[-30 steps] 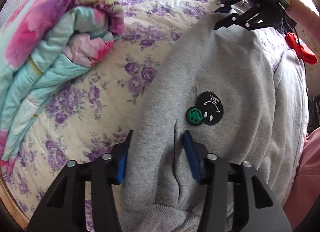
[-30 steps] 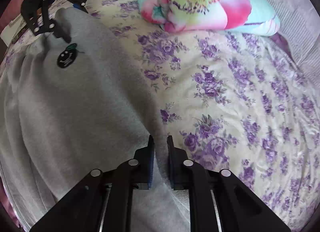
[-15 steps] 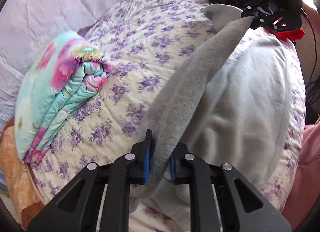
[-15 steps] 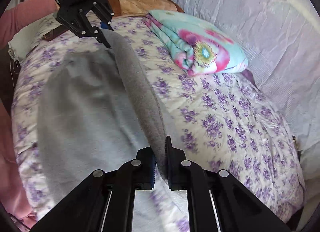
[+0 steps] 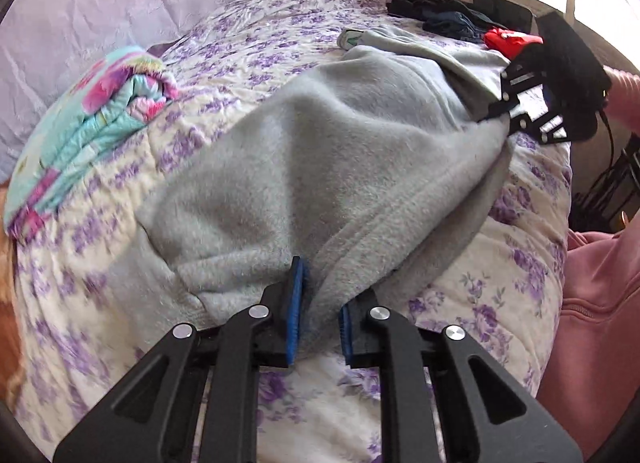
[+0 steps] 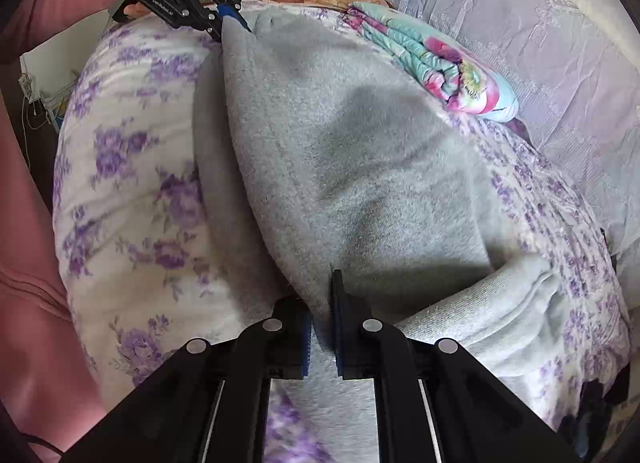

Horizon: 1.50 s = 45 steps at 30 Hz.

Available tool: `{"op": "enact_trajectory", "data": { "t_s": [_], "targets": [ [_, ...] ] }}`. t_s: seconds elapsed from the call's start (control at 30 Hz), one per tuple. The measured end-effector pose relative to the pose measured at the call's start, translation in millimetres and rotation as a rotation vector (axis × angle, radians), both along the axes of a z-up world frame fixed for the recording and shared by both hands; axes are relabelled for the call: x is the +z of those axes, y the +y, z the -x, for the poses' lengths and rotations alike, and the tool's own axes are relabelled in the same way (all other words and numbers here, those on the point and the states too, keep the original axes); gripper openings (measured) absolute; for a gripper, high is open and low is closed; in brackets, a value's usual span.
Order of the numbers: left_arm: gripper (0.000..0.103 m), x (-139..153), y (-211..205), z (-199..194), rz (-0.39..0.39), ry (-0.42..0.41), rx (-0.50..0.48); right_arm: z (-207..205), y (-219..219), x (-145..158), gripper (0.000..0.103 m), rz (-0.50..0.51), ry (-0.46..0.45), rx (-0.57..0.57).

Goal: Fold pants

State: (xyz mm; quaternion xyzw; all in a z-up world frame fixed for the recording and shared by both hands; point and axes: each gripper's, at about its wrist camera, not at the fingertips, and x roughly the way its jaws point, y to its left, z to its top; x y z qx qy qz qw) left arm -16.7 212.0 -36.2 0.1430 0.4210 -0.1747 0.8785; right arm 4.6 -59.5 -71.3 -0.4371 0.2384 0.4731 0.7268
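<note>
Grey fleece pants (image 5: 320, 143) lie across the flowered bedspread (image 5: 500, 303), one layer turned over the other along a fold that runs between my two grippers. My left gripper (image 5: 320, 295) is shut on the pants' edge at the near end of that fold; the fabric bunches between its blue pads. At the far right of the left wrist view, the right gripper (image 5: 508, 111) pinches the other end. In the right wrist view the right gripper (image 6: 322, 303) is shut on the pants (image 6: 340, 143), and the left gripper (image 6: 228, 19) holds the far corner.
A folded pink and turquoise quilt (image 5: 92, 119) lies beside the pants toward the wall. Dark clothes (image 5: 440, 19) and a red item (image 5: 508, 39) sit at the bed's far end. A person's pink garment (image 5: 600, 303) stands close along the bed's edge.
The left gripper, open around the pants a second ago, has shut on them. Both grippers lifted the edge and carried it over toward the person's side, turning the badge side out of sight.
</note>
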Motion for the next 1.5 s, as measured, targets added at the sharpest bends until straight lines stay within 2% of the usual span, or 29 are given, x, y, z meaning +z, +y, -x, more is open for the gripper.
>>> {"op": "enact_trajectory", "data": {
  "t_s": [0.1,0.2,0.23,0.27,0.3,0.33,0.37,0.43,0.47,0.53,0.6,0.67,0.77,0.83,0.87,0.93,1.03,1.13,1.2,1.27,1.33,1.4,1.5],
  "targets": [
    [0.016,-9.4,2.1,4.1,0.038,-0.035,0.045,5.6,0.8,-13.8,0.010,-0.007,-0.055,-0.007],
    [0.018,-7.3,-3.7,7.8,0.009,-0.056,0.070,7.2,-1.3,-13.0,0.013,-0.031,-0.058,-0.044],
    [0.026,-1.1,-7.0,9.4,0.001,-0.052,0.083,7.3,-2.9,-9.6,0.017,-0.042,-0.052,-0.059],
    [0.034,6.1,-9.5,11.4,0.008,-0.052,0.093,7.1,-5.9,-6.5,0.025,-0.056,-0.042,-0.074],
    [0.061,15.9,-12.7,16.1,0.028,-0.062,0.100,5.8,-10.6,-0.2,0.030,-0.085,-0.022,-0.094],
    [0.090,32.6,-18.9,23.8,0.061,-0.109,0.104,3.4,-18.4,7.9,0.046,-0.132,0.017,-0.107],
    [0.098,46.7,-23.9,30.2,0.091,-0.164,0.099,-0.1,-29.4,19.1,0.051,-0.201,0.072,-0.123],
    [0.099,71.9,-39.0,40.7,0.153,-0.260,0.047,-12.2,-48.8,40.2,0.056,-0.314,0.117,-0.195],
    [0.099,82.5,-50.8,42.0,0.170,-0.310,0.030,-23.1,-60.0,52.6,0.062,-0.374,0.135,-0.253],
    [0.099,87.6,-68.5,36.3,0.205,-0.360,0.026,-48.0,-77.4,71.8,0.068,-0.467,0.192,-0.359],
    [0.099,76.7,-90.4,14.6,0.251,-0.322,0.030,-79.7,-86.9,87.7,0.068,-0.529,0.266,-0.463],
    [0.099,52.8,-111.8,-15.6,0.320,-0.210,0.039,-109.5,-86.2,99.4,0.072,-0.541,0.264,-0.552],
    [0.099,10.9,-138.5,-53.8,0.389,-0.035,0.094,-156.8,-70.7,103.8,0.074,-0.502,0.276,-0.669],
    [0.099,-15.2,-147.1,-70.0,0.400,0.041,0.159,-194.0,-56.0,96.2,0.074,-0.451,0.310,-0.766],
    [0.098,-26.5,-150.7,-75.2,0.374,0.050,0.209,-209.5,-48.4,87.3,0.074,-0.413,0.333,-0.817],
    [0.098,-33.4,-160.4,-76.7,0.306,0.039,0.223,-238.3,-32.6,66.4,0.074,-0.329,0.405,-0.860],
    [0.098,-36.4,-163.1,-74.7,0.276,0.030,0.222,-279.2,-4.7,27.1,0.074,-0.148,0.354,-0.964],
    [0.098,-37.6,-165.7,-75.0,0.268,0.031,0.221,-298.7,6.7,-3.3,0.076,-0.054,0.357,-0.990],
    [0.098,-35.0,-161.5,-74.0,0.266,0.029,0.222,-297.2,8.1,-6.4,0.067,-0.043,0.328,-0.966],
    [0.098,-35.3,-159.9,-74.9,0.270,0.027,0.222,-291.9,-0.2,1.2,0.034,-0.051,0.321,-0.945],
    [0.098,-35.5,-160.4,-75.1,0.271,0.028,0.222,-289.0,-18.4,10.9,0.014,-0.099,0.370,-0.937],
    [0.099,-34.9,-160.2,-76.4,0.268,0.028,0.222,-285.0,-43.5,27.8,0.012,-0.195,0.427,-0.932],
    [0.098,-35.1,-160.7,-75.8,0.265,0.029,0.222,-261.3,-88.8,63.8,0.011,-0.404,0.475,-0.898]
  ]
}}
